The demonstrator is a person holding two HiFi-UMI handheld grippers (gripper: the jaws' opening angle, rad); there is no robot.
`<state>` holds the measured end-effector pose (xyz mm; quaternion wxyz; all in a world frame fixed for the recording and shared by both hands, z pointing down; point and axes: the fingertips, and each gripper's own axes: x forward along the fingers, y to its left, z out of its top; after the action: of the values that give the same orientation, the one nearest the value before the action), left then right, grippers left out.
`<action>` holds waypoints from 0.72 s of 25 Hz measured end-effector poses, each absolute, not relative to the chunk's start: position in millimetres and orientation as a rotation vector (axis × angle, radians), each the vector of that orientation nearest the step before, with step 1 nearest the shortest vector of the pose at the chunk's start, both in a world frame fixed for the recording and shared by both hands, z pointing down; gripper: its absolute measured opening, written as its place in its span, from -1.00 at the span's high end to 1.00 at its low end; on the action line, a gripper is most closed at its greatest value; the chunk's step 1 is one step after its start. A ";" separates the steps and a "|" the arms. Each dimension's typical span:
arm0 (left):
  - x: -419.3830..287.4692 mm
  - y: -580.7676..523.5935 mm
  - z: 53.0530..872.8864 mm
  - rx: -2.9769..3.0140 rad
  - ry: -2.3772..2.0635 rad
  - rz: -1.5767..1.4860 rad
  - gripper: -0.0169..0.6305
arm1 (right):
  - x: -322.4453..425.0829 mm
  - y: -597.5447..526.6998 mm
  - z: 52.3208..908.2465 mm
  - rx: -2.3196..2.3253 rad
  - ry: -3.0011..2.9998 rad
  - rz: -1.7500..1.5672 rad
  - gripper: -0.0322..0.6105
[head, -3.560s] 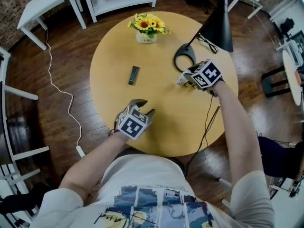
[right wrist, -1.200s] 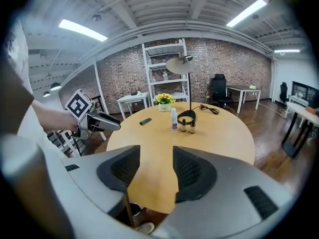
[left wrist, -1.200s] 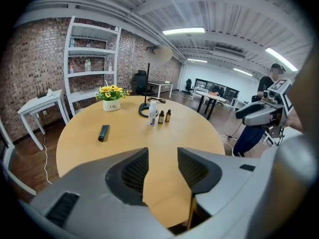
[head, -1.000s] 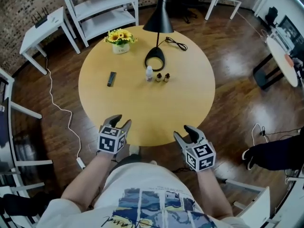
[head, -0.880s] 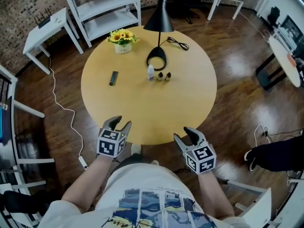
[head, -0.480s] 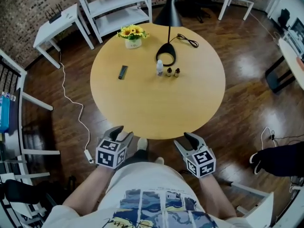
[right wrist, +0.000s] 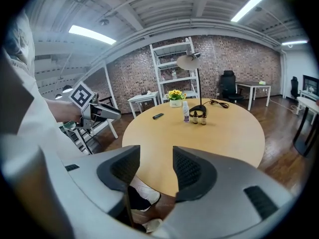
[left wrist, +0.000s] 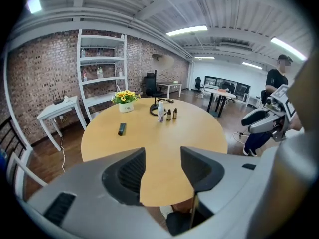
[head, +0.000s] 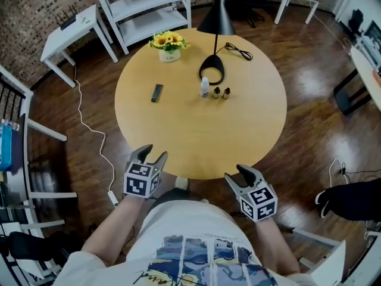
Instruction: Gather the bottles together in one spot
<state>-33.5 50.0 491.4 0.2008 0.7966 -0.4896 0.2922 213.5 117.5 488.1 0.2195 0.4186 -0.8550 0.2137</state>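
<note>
Three bottles stand side by side in front of the lamp base: a white bottle [head: 205, 87] [left wrist: 161, 112] [right wrist: 186, 111] and two small brown bottles [head: 216, 92] [head: 226, 93] [left wrist: 169, 114] [right wrist: 203, 117]. Both grippers hang off the near edge of the round wooden table [head: 196, 142], far from the bottles. My left gripper [head: 149, 156] [left wrist: 162, 169] is at the front left, its jaws opening with nothing between them. My right gripper [head: 243, 174] [right wrist: 156, 171] is open and empty at the front right.
A black lamp [head: 213, 70] with its cord, a pot of sunflowers [head: 168, 43] and a dark remote [head: 156, 92] share the table's far half. White shelving [head: 149, 8], a white side table [head: 68, 25] and a floor cable [head: 89, 130] lie beyond. A person [left wrist: 276, 76] stands far right.
The right gripper, at the bottles by the lamp 3.6 s ago, is back at the near edge. Within the last second both grippers stayed low and the left jaws spread wider.
</note>
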 end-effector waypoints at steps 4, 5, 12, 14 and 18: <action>-57.5 -15.9 507.6 2.234 -1.389 0.919 0.25 | 209.4 98.7 484.8 1.199 -2.354 0.603 0.18; -63.3 -34.8 510.4 2.235 -1.386 0.941 0.25 | 207.7 93.0 480.3 1.214 -2.351 0.602 0.18; -104.1 -176.2 548.5 2.192 -1.400 1.029 0.25 | 184.9 59.6 469.8 1.291 -2.295 0.626 0.18; -113.1 -207.3 569.1 2.162 -1.394 1.061 0.25 | 174.2 53.6 473.9 1.294 -2.277 0.642 0.18; -122.8 -243.8 615.5 2.093 -1.327 1.074 0.25 | 150.2 43.9 473.8 1.297 -2.244 0.635 0.19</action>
<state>-122.8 -243.8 615.5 0.2184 0.7563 -0.4795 0.3879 150.2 43.9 473.8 0.2342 0.4726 -0.8175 0.2312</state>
